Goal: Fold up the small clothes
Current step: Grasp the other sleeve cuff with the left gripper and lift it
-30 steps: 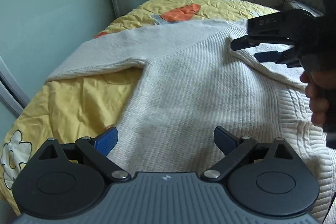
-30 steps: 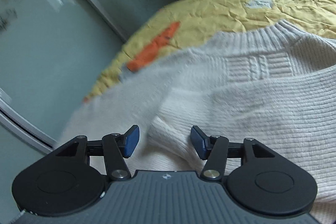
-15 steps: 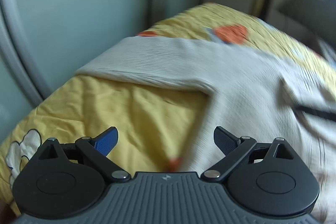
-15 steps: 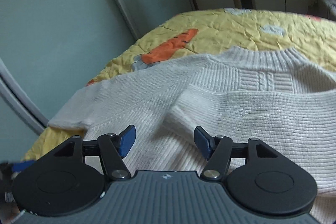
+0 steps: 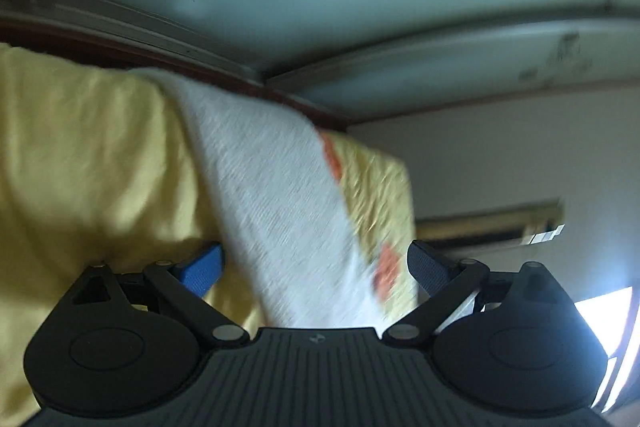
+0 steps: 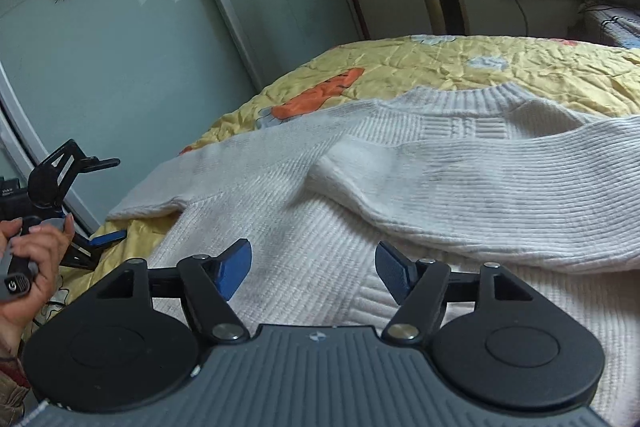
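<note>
Sweater: cream knit sweater (image 6: pixel 400 187) flat on the yellow bedspread (image 6: pixel 460 67), one sleeve (image 6: pixel 500 183) folded across its chest, the other sleeve (image 5: pixel 276 195) reaching left to the bed edge.
Right tool (image 6: pixel 314 269): jaws apart, just been widening, nothing between, over the hem.
Left tool (image 5: pixel 314 265): jaws apart, empty, rolled sideways by the left sleeve.
Left hand (image 6: pixel 28 251): gripping its handle, near left.
Writing: nothing legible.

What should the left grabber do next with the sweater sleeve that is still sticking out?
Probably close the open left gripper on the spread sleeve and fold it across the sweater. The other sleeve already lies folded over, and the right gripper is open and empty.
</note>
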The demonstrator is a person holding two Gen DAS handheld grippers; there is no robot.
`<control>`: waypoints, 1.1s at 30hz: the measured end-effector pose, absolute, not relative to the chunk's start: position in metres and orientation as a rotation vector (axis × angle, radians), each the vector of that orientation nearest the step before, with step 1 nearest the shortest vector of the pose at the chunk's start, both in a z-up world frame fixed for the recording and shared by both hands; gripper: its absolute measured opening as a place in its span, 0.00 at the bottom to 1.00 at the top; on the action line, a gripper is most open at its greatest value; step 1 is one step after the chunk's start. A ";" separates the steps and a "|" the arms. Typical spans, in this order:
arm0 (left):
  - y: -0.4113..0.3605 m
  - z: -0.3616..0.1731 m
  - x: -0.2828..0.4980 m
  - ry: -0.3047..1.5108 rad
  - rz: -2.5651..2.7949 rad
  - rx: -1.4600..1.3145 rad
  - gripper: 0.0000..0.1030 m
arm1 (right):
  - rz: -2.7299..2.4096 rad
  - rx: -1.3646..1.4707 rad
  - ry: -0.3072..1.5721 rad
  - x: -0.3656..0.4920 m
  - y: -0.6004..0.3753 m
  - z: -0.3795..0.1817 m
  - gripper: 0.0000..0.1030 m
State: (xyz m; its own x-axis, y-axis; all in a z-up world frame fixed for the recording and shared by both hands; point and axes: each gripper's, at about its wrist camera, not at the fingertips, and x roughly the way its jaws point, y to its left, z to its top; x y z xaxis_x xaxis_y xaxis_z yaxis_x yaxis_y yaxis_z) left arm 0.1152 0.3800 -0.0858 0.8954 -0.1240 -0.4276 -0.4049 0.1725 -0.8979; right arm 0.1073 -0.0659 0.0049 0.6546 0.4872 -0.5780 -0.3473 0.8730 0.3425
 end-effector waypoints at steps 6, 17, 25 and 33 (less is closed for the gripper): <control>0.402 -0.087 0.144 0.369 0.290 -1.453 0.92 | 0.454 0.223 0.679 0.103 -0.079 0.009 0.77; 0.194 0.001 0.203 0.542 0.024 -0.103 0.49 | 0.346 0.312 0.637 0.102 -0.118 0.008 0.89; 0.045 -0.052 0.112 0.465 -0.471 0.666 0.68 | 0.226 0.435 0.610 0.109 -0.164 0.014 0.90; 0.182 -0.023 0.142 0.590 -0.155 -0.241 0.85 | 0.242 0.422 0.613 0.110 -0.165 0.014 0.90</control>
